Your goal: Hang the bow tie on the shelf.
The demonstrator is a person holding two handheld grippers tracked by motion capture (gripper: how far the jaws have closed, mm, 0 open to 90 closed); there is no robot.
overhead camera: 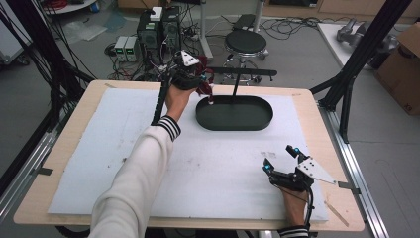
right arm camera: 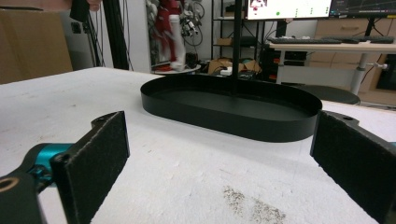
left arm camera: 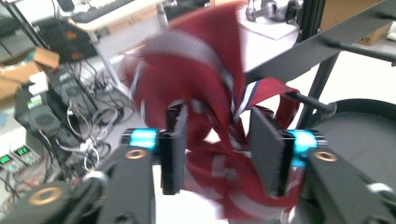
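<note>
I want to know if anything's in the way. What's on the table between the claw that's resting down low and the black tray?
Nothing: in the high view, only bare white mat lies between the right claw and the black tray.

No readable text anywhere I look. Green digits glow on small meters (left arm camera: 13, 155) left of my left gripper, too blurred to read. Monitor (right arm camera: 289, 7) beyond my right gripper: writing too small.
</note>
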